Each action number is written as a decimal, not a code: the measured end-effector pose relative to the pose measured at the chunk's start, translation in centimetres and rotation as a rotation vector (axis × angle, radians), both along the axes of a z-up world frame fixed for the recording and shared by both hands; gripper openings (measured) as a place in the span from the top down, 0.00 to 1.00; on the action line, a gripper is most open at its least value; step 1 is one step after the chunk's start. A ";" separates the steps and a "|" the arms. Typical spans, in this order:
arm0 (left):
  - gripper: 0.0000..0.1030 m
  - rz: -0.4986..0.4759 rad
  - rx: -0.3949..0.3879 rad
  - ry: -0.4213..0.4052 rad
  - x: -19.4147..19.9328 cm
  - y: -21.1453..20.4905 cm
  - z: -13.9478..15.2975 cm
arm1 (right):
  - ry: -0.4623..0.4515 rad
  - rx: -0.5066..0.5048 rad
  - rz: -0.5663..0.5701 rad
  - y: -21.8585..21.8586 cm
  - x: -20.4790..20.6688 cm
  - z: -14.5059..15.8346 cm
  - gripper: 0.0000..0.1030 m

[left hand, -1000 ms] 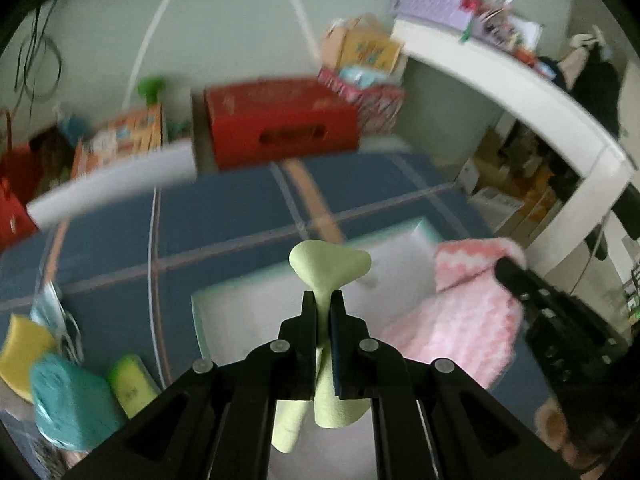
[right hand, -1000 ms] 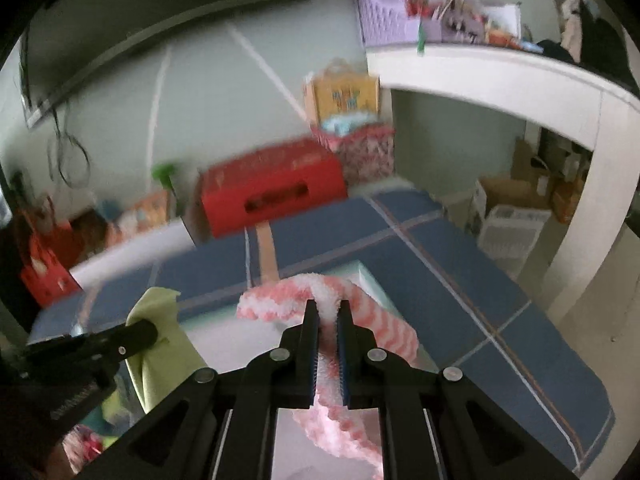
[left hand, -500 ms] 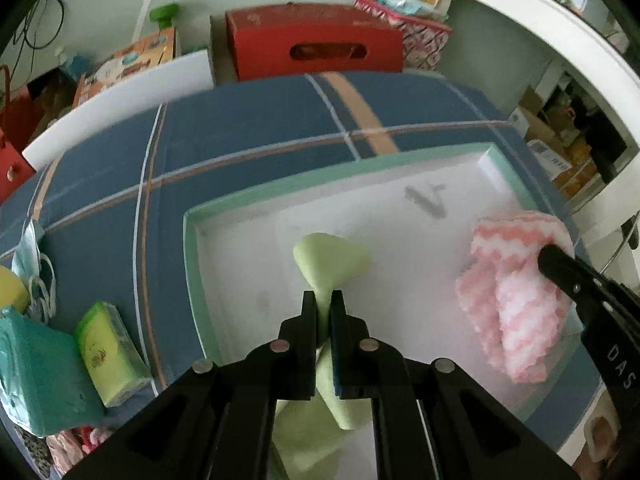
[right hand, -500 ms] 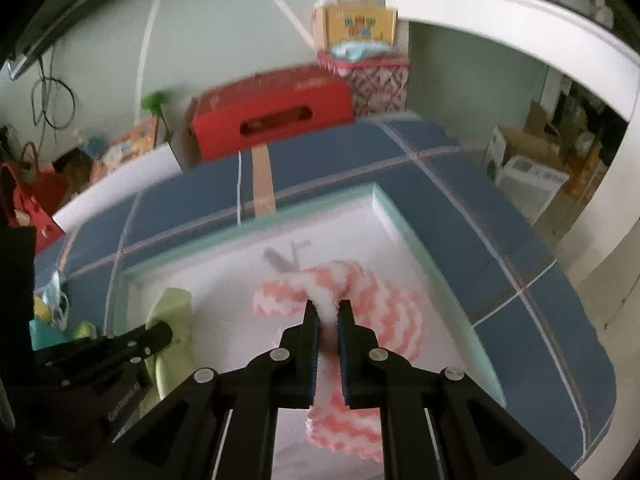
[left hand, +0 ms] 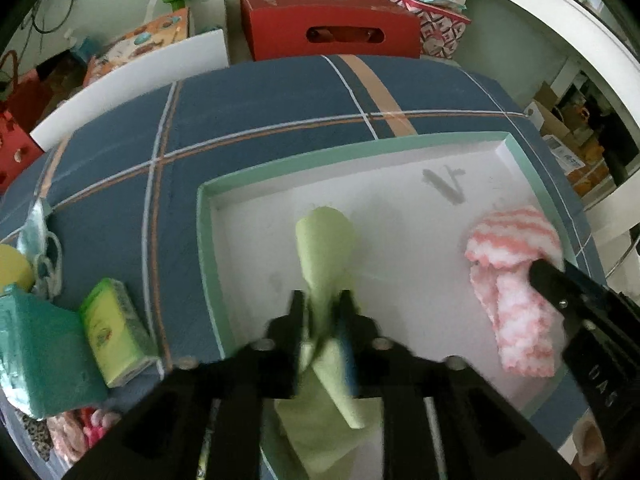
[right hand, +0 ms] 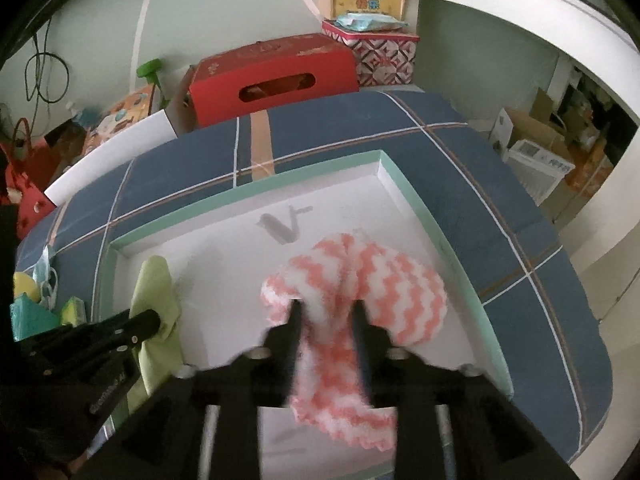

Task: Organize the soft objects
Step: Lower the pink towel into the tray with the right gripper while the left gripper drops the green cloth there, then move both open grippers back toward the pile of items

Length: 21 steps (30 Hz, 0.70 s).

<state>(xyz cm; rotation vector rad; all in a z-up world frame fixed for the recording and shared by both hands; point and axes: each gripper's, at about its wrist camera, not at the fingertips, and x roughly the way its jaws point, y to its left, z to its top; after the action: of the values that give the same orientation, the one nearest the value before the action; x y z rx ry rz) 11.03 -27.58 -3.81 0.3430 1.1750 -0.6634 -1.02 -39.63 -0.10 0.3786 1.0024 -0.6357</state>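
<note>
A pale green cloth (left hand: pixel 324 240) lies on the white floor of the mint-rimmed tray (left hand: pixel 320 160), toward its left side. My left gripper (left hand: pixel 322 304) points down over it, and its jaws are opening with the cloth loose between them. A pink-and-white zigzag fluffy cloth (right hand: pixel 384 280) rests in the tray's right half. My right gripper (right hand: pixel 328 312) stands over it, its jaws also opening around a fold of that cloth. In the right wrist view the green cloth (right hand: pixel 154 284) shows at the left. In the left wrist view the pink cloth (left hand: pixel 516 240) shows at the right.
The tray sits on a blue plaid cover (left hand: pixel 260 112). Left of it lie a green tissue pack (left hand: pixel 114 332), a teal block (left hand: pixel 36 360), a yellow sponge (left hand: pixel 12 268) and a face mask (left hand: pixel 44 248). A red box (left hand: pixel 332 28) stands behind the table.
Both grippers came down into the tray with their cloths, which now rest on its floor. Both pairs of fingers, shut before, have spread apart.
</note>
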 end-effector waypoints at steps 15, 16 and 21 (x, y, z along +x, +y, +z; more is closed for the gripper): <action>0.14 0.145 0.004 -0.112 0.5 3.1 4.6 | 0.046 -0.102 0.016 0.7 -0.4 1.7 0.03; 0.10 0.150 0.000 -0.114 0.6 3.1 4.6 | 0.050 -0.103 0.018 0.8 -0.4 1.7 0.00; 0.09 0.193 -0.020 -0.135 0.9 4.1 5.2 | 0.003 -0.096 0.022 1.0 -0.7 2.3 0.00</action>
<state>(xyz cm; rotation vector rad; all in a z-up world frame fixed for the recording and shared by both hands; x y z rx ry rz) 11.96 -23.47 1.41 0.2496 1.0562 -0.4759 -1.71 -38.67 2.24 0.2821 0.9736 -0.6625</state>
